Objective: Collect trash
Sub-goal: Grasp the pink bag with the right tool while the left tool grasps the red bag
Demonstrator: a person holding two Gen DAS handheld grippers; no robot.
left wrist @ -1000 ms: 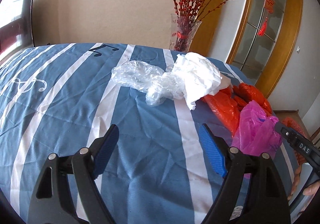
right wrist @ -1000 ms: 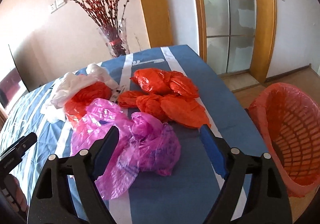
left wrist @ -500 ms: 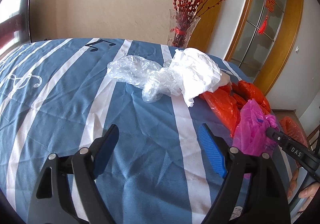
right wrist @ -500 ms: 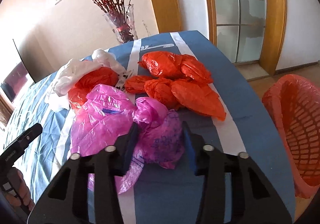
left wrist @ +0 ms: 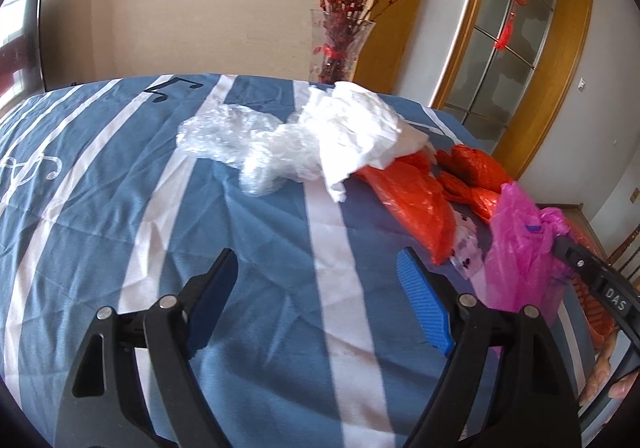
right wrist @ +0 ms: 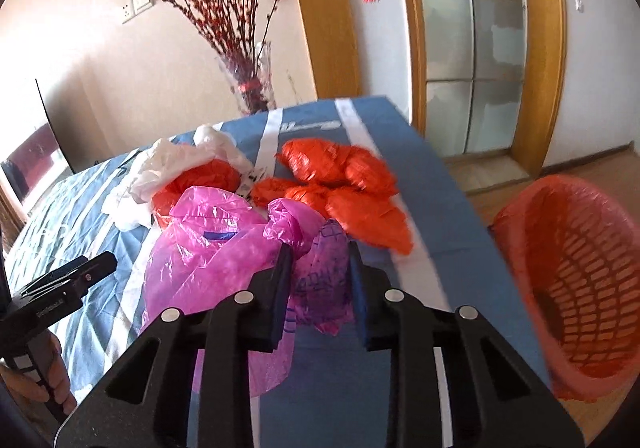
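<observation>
Right hand-held gripper (right wrist: 318,280) closing on a pink plastic bag (right wrist: 208,248) at the tabletop's right edge.

Its jaws are squeezing in with a fold of the pink bag caught between them, while the left hand-held gripper (left wrist: 316,292) is hanging released over bare striped cloth (left wrist: 120,208). Orange bags (right wrist: 344,184) are lying just beyond the pink one, white and clear bags (left wrist: 320,140) are sitting toward the far edge near a vase (left wrist: 338,48), and an orange basket (right wrist: 576,280) is standing off the right edge.
</observation>
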